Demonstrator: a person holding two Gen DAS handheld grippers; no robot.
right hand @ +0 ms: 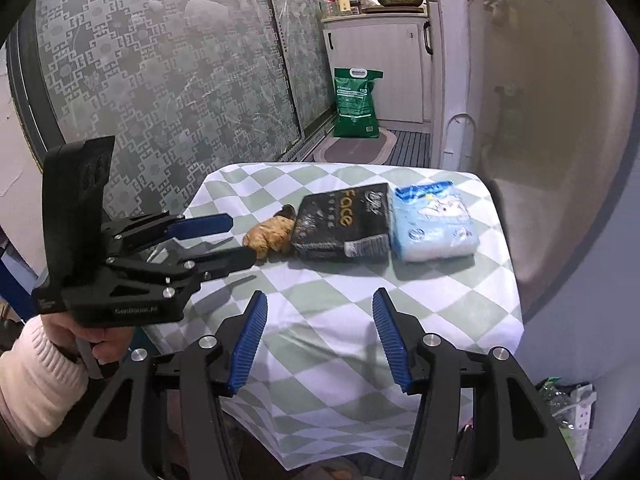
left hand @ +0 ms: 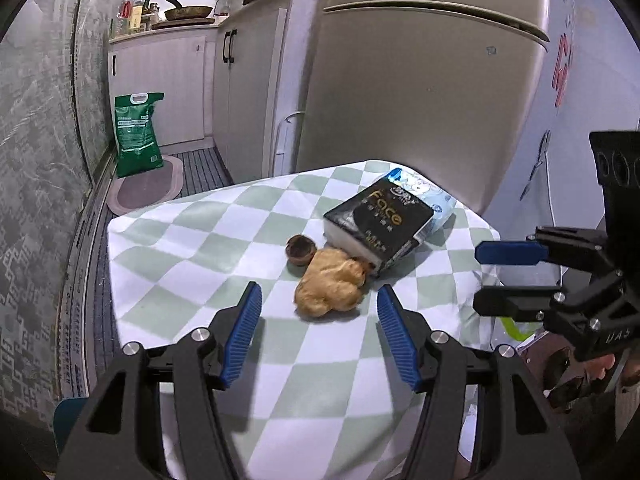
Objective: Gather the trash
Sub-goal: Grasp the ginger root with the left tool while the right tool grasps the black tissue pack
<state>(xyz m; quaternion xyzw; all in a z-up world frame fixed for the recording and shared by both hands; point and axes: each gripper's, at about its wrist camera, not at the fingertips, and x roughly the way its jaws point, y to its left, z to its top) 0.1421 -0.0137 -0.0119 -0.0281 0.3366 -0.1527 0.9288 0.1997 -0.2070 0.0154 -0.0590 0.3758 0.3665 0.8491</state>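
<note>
A crumpled brown paper wad [left hand: 330, 290] lies on the checked tablecloth [left hand: 192, 256], touching a black tissue pack marked "Face" [left hand: 380, 226]. A small brown shell-like cup [left hand: 300, 250] sits just left of the wad. My left gripper [left hand: 319, 304] is open and empty, its fingers on either side of the wad's near end. In the right wrist view the wad [right hand: 270, 236] lies beside the left gripper [right hand: 239, 238], with the brown cup [right hand: 286, 212] partly hidden behind it. My right gripper [right hand: 319, 310] is open and empty above the cloth [right hand: 440, 300], short of the black pack [right hand: 344, 222].
A light blue tissue pack [right hand: 434, 220] lies right of the black pack. A fridge [left hand: 420, 92] stands behind the table. A green bag [left hand: 136, 134] stands on the floor by a mat [left hand: 148, 188] and white cabinets [left hand: 240, 92]. A plastic bag [right hand: 568, 404] of items lies low at right.
</note>
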